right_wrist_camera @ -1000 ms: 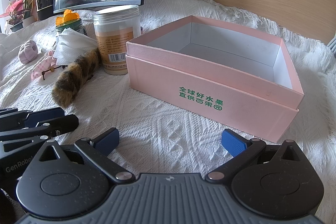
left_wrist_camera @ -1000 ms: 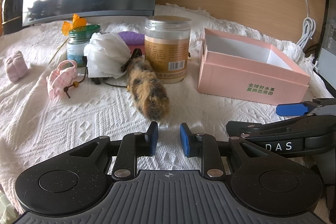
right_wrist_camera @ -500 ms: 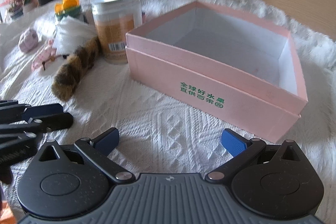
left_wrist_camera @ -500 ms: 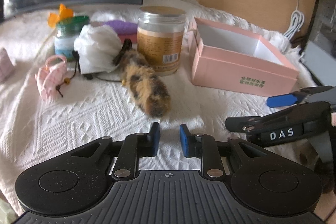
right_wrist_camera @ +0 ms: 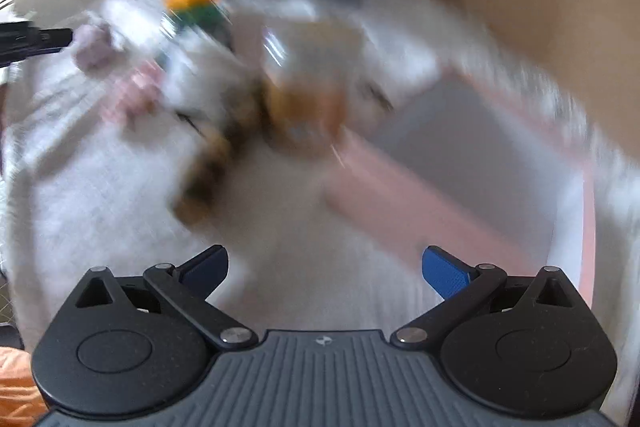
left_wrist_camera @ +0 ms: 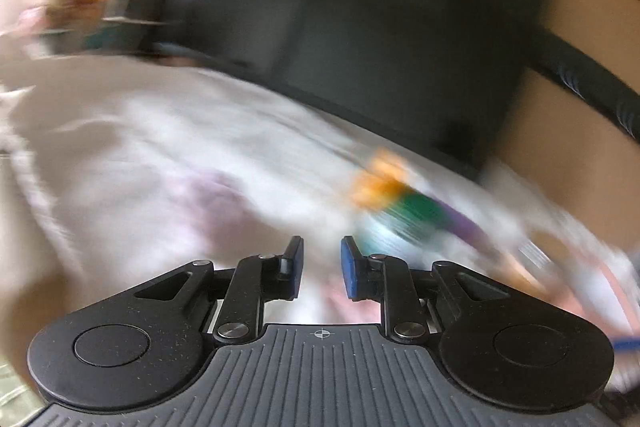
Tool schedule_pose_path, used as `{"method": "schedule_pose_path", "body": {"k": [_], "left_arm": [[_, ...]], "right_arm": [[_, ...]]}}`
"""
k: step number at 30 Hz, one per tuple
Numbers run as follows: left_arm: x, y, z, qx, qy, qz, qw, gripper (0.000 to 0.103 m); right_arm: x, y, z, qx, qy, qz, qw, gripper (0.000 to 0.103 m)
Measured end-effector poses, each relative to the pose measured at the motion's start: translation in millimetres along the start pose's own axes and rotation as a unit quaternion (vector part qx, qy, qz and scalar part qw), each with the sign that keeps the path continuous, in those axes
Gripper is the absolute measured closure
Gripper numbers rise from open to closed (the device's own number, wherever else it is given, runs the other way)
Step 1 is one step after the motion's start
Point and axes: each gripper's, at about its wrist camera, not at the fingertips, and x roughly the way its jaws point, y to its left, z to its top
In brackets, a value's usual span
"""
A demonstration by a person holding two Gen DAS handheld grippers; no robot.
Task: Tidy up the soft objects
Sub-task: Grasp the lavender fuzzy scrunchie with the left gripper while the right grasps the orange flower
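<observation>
Both views heavily motion-blurred.

Left tongs (left_wrist_camera: 321,263): blue pads parallel with a narrow gap, nothing between them. Just past the tips, white textured cloth (left_wrist_camera: 168,147) on the tabletop. Ahead-left, a pale purple soft lump (left_wrist_camera: 216,199), smeared. Ahead-right, a green-lidded jar (left_wrist_camera: 404,215) with an orange flower (left_wrist_camera: 380,179) on top, a purple streak beside it. Furthest out, a dark monitor (left_wrist_camera: 380,39) against a tan wall.

Right tongs (right_wrist_camera: 324,267): spread wide, holding nothing. Under the tips, the same white cloth. Ahead-left of them, the brown-orange furry toy (right_wrist_camera: 216,163) lies on the cloth, apart from the pads. Ahead-right, the pink box (right_wrist_camera: 400,195), open, inside looks bare as far as the blur allows. Beyond the toy, a tall jar with tan label (right_wrist_camera: 308,99) and a white crumpled wad (right_wrist_camera: 200,67). Further left, a pink soft item (right_wrist_camera: 136,95) and the pale purple lump; the left tool's black arm (right_wrist_camera: 32,39) enters at the far left edge near it. Green jar with orange flower further back.
</observation>
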Motion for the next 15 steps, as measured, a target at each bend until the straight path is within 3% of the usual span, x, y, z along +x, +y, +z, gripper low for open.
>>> {"method": "schedule_pose_path", "body": {"k": [3, 7, 11, 15], "left_arm": [[16, 46, 22, -0.074, 0.015, 0.013, 0.9971, 0.080], [42, 83, 34, -0.152, 0.044, 0.014, 0.9873, 0.080], [68, 98, 41, -0.175, 0.064, 0.020, 0.9822, 0.080], [94, 93, 46, -0.169, 0.077, -0.001, 0.9826, 0.080]], "right_arm": [[-11, 18, 27, -0.020, -0.037, 0.027, 0.999, 0.000], [-9, 26, 62, -0.020, -0.049, 0.062, 0.997, 0.000], [-5, 29, 83, -0.012, -0.046, 0.084, 0.995, 0.000], [0, 33, 93, -0.010, -0.042, 0.079, 0.996, 0.000]]}}
